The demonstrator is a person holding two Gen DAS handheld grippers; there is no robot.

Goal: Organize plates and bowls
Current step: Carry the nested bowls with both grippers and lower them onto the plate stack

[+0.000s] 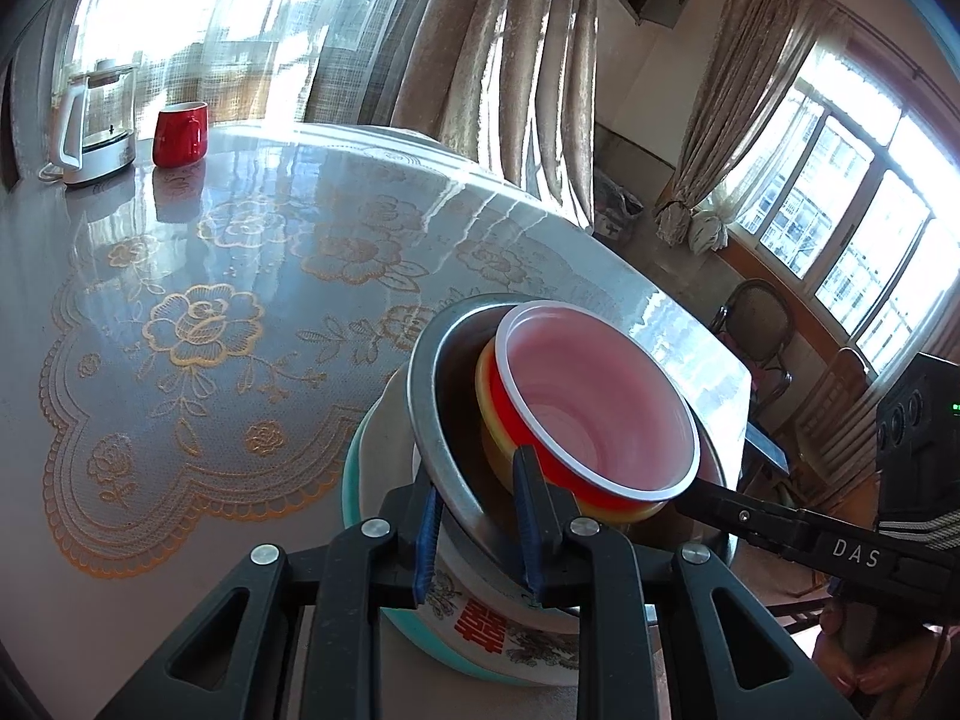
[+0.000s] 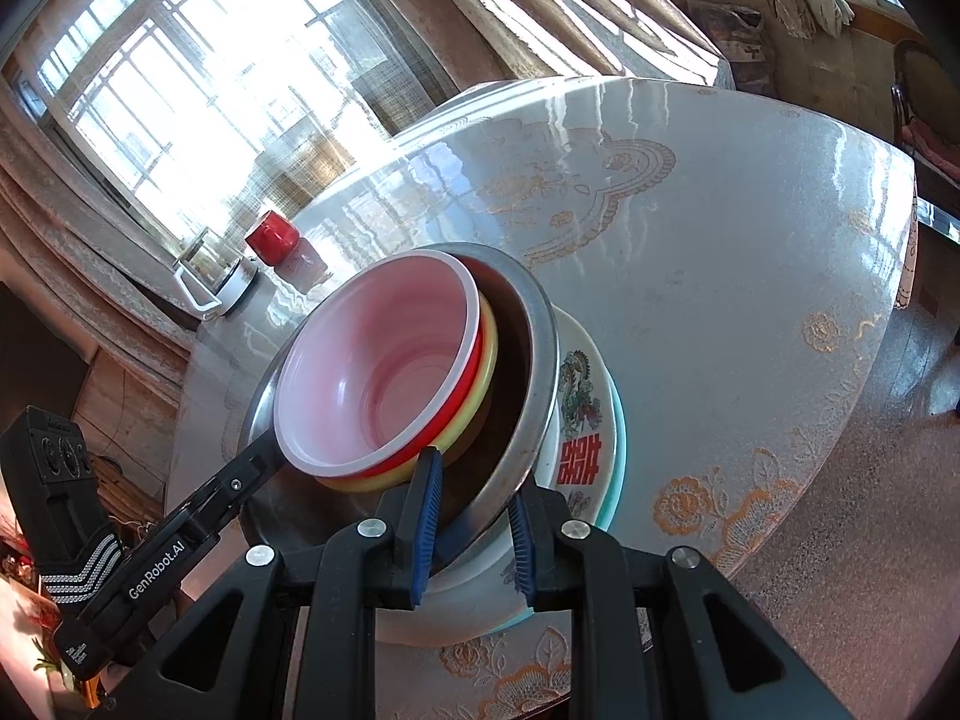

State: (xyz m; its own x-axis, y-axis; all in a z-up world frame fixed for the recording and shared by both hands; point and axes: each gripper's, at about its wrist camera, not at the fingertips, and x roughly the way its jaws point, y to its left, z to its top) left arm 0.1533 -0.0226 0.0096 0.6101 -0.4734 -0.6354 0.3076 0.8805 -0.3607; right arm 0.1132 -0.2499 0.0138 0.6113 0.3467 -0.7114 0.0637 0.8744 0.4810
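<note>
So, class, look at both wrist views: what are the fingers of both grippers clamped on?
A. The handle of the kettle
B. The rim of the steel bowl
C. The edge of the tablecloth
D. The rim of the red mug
B: the left gripper and the right gripper each have blue-padded fingers either side of the steel bowl rim, on opposite sides of the bowl.

White letters "DAS" stand on the black body of the right gripper (image 1: pixel 708 495), seen from the left wrist. "GenRobot.AI" in white runs along the black body of the left gripper (image 2: pixel 264 459), seen from the right wrist. A red double-happiness character, 囍, is printed on the rim of the white plate (image 2: pixel 579 456).
</note>
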